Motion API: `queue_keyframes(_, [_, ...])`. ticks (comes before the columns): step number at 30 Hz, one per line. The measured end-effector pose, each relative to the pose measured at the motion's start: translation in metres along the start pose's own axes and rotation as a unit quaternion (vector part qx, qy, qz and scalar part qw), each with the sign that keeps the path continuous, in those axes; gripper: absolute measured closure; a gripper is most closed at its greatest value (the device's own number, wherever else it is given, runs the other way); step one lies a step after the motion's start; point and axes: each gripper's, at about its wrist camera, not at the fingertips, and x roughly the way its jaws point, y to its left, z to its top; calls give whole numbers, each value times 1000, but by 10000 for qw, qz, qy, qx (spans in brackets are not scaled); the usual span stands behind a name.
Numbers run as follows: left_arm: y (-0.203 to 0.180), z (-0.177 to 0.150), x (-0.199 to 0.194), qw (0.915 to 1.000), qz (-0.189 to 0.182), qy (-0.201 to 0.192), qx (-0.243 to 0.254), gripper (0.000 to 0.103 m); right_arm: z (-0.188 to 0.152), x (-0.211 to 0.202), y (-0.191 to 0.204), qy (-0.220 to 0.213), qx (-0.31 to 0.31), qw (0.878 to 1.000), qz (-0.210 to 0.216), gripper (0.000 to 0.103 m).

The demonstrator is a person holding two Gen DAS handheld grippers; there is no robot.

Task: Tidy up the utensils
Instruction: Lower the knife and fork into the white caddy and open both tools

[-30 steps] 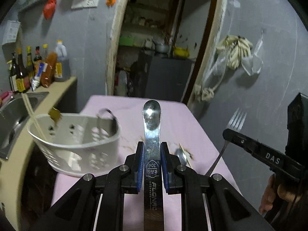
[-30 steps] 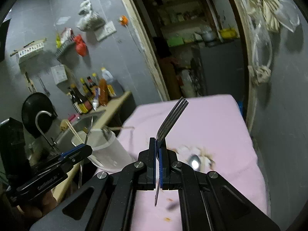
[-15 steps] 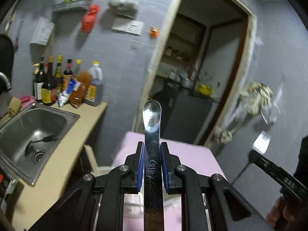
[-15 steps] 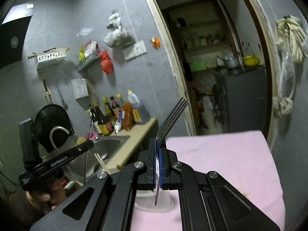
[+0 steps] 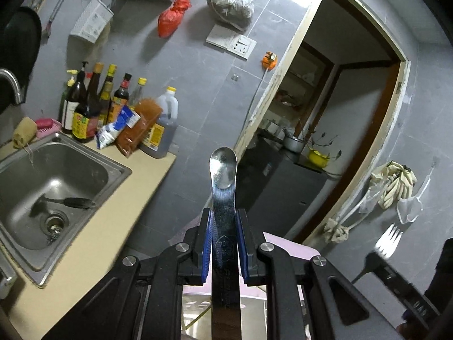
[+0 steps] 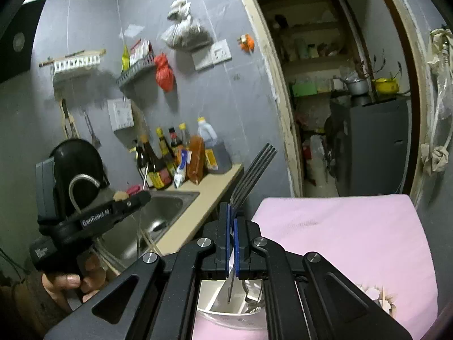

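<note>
My left gripper (image 5: 223, 223) is shut on a steel spoon (image 5: 223, 170), its bowl pointing up and forward, its handle hanging down over the white holder (image 5: 198, 311) seen between the arms. My right gripper (image 6: 232, 218) is shut on a steel fork (image 6: 252, 170), tines up, handle tip hanging just above the white utensil holder (image 6: 218, 308), which holds other utensils. The left gripper (image 6: 141, 197) shows at left in the right wrist view; the fork (image 5: 388, 240) shows at lower right in the left wrist view.
A pink-covered table (image 6: 354, 240) lies below. A steel sink (image 5: 53, 187) in a beige counter (image 5: 113, 240) stands to the left, with several sauce bottles (image 5: 110, 107) at the wall. A doorway (image 5: 325, 130) opens behind. Scraps (image 6: 376, 291) lie on the cloth.
Both grippers have tilted upward and lifted, so the views show more wall and less table. The holder has slipped under the fingers. Spoon and fork remain gripped.
</note>
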Motion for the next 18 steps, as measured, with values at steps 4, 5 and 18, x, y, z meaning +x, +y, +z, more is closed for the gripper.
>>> queue_keyframes(4, [6,-5,11,9995,-187,118,-221,88,-8,9,0,131,7,9999,-25,101])
queue_keyframes(5, [7,-6,12,9994,-183,122,-252,88,-9,11,0,144,19,9999,-26,101])
queue_keyframes(18, [5,-28,37,9998,26,90,-188,87,-27,27,1,347,-66,9994,-67,100])
